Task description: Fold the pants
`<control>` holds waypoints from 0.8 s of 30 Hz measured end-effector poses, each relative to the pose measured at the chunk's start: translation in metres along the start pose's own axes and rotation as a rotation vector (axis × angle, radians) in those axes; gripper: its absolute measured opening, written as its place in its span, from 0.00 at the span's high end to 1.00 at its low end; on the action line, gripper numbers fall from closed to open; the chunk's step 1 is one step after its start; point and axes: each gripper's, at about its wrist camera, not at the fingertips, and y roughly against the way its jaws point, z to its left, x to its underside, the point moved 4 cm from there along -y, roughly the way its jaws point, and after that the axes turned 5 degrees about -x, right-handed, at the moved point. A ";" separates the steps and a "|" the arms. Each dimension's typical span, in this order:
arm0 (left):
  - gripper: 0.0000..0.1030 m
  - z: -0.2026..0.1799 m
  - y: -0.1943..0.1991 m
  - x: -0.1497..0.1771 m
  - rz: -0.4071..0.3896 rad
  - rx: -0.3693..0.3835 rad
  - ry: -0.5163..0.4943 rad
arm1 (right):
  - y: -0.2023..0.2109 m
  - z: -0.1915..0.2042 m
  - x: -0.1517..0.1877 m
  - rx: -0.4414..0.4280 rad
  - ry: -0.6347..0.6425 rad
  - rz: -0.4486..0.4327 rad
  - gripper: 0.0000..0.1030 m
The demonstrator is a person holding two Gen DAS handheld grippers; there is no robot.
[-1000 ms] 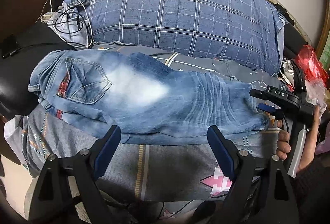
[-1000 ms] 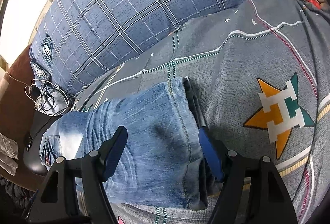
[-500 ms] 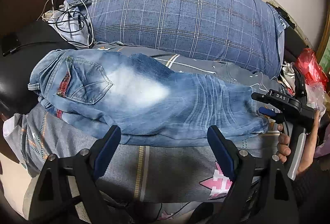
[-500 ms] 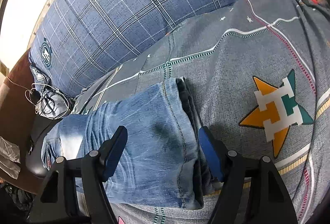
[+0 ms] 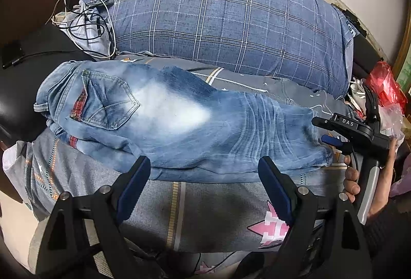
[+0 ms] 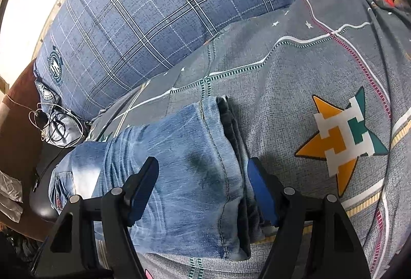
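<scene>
Faded blue jeans lie flat on a grey patterned bedspread, legs stacked, waist and back pocket at left, hems at right. My left gripper is open and empty, hovering just in front of the jeans' near edge at mid-leg. My right gripper is open, its jaws standing either side of the hem end without closing on it. In the left wrist view the right gripper sits at the hems, held by a hand.
A large blue plaid pillow lies behind the jeans. Tangled white and black cables sit at the far left. A red plastic bag and clutter lie at the right. An orange-teal star print marks the bedspread.
Both grippers have drifted slightly back from the jeans; the jeans have not moved and both grippers stay open.
</scene>
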 end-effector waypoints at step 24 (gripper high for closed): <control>0.14 -0.030 -0.038 -0.015 0.097 0.206 0.104 | 0.022 0.006 -0.009 -0.166 -0.108 -0.021 0.29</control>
